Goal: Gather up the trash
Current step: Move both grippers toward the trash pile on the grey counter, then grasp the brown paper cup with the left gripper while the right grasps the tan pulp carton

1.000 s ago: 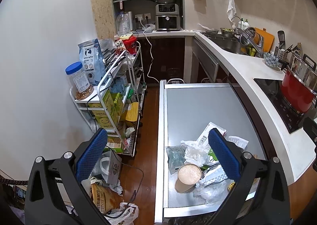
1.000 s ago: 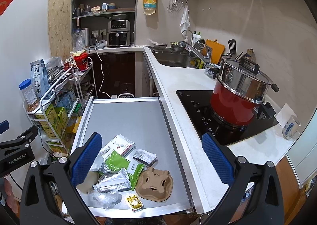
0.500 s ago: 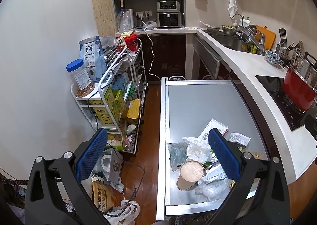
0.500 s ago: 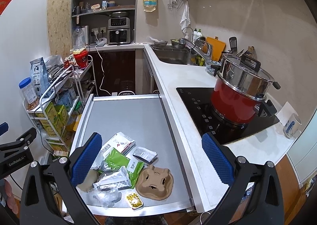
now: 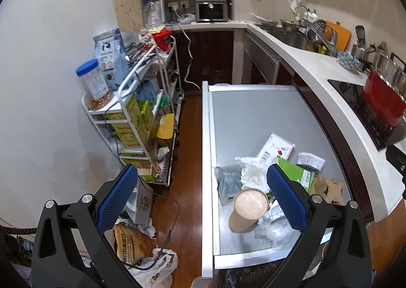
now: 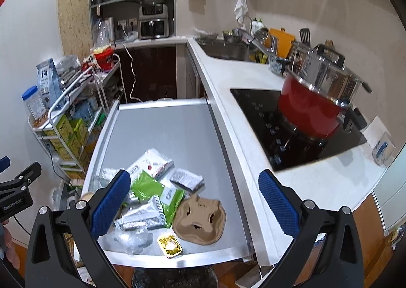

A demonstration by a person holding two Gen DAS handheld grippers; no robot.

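A smooth grey metal table [image 6: 177, 130] with a raised pale rim fills the middle, its far half bare and flat. A white counter [image 6: 228, 77] butts against its right edge; wooden floor [image 5: 189, 161] runs along its left edge, beside a wire cart [image 5: 142, 100]. The trash sits bunched at the table's near end: a white printed packet [image 6: 152, 163], a glossy green pouch [image 6: 152, 189], a crinkled silver foil pack [image 6: 142, 217], a moulded brown pulp cup holder [image 6: 200, 219], a tan paper cup [image 5: 250, 209] lying tilted, and a small yellow foil tub [image 6: 169, 244] near the rim. The left gripper [image 5: 203, 198] and the right gripper [image 6: 194, 201] both hover above the pile, blue ribbed pads spread wide, holding nothing.
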